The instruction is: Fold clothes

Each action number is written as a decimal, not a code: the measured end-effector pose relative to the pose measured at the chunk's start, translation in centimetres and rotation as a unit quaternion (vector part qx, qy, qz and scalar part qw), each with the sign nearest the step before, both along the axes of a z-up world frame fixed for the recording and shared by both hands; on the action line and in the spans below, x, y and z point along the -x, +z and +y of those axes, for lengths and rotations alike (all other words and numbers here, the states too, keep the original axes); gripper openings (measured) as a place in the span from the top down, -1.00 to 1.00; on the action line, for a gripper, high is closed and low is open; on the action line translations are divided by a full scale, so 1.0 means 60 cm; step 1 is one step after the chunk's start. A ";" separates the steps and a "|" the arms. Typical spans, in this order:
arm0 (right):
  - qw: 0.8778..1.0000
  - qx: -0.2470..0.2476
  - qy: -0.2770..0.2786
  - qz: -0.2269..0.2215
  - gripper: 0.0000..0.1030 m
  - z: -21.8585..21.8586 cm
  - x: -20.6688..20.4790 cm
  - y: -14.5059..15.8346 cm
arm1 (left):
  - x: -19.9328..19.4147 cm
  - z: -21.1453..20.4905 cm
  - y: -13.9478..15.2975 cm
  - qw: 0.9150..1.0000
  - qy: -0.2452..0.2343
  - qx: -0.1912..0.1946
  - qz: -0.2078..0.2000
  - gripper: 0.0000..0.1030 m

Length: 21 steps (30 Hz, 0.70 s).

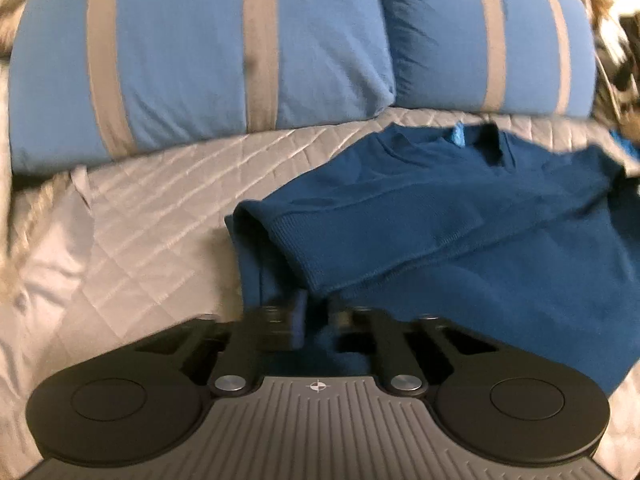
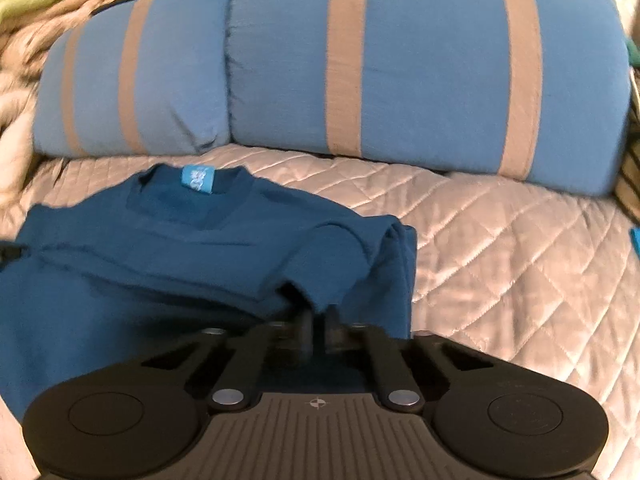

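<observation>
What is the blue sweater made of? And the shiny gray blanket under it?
The sweater looks like soft knit, maybe cotton: matte, with a ribbed cuff. The blanket looks like satiny, padded fabric, probably polyester: it shines and has stitched diamonds.

You will find one printed label only: a small bright-blue woven neck tag [image 2: 197,179] sewn inside the collar of the dark-blue long-sleeved knit sweater [image 2: 168,248]. In the right wrist view it carries pale lettering, too blurred to read; you cannot make out a brand or size. In the left wrist view the same tag [image 1: 456,136] appears as a plain blue patch. On each black gripper body you see a small crosshair registration mark [image 1: 318,386] [image 2: 318,403], with no text beside it.
</observation>
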State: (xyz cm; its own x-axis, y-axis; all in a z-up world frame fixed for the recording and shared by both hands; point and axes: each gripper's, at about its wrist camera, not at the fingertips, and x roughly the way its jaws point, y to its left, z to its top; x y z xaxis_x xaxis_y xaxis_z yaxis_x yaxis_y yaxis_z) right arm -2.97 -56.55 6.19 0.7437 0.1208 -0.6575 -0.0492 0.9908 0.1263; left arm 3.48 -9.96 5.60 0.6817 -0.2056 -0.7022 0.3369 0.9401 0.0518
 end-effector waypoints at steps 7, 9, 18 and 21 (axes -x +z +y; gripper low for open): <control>1.000 -0.004 -0.005 -0.018 0.89 -0.011 -0.008 0.034 | -0.028 0.007 0.042 0.999 0.024 0.025 -0.023 0.94; 1.000 -0.001 -0.008 -0.024 0.89 -0.013 -0.015 0.041 | -0.039 0.006 0.053 0.999 0.026 0.026 -0.028 0.94; 0.999 -0.012 -0.033 -0.041 0.90 -0.029 -0.077 0.062 | -0.113 0.009 0.067 0.997 0.051 0.041 -0.032 0.95; 0.998 -0.011 -0.037 -0.044 0.90 -0.032 -0.104 0.062 | -0.136 0.008 0.059 0.997 0.060 0.046 -0.030 0.95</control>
State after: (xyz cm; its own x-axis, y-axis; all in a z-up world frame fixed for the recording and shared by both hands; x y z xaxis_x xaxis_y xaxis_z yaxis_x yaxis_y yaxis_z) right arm 3.29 -58.46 9.93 0.8053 0.0770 -0.5878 0.0127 0.9891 0.1469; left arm 11.66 -9.49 9.13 0.7460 -0.1817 -0.6407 0.2202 0.9753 -0.0201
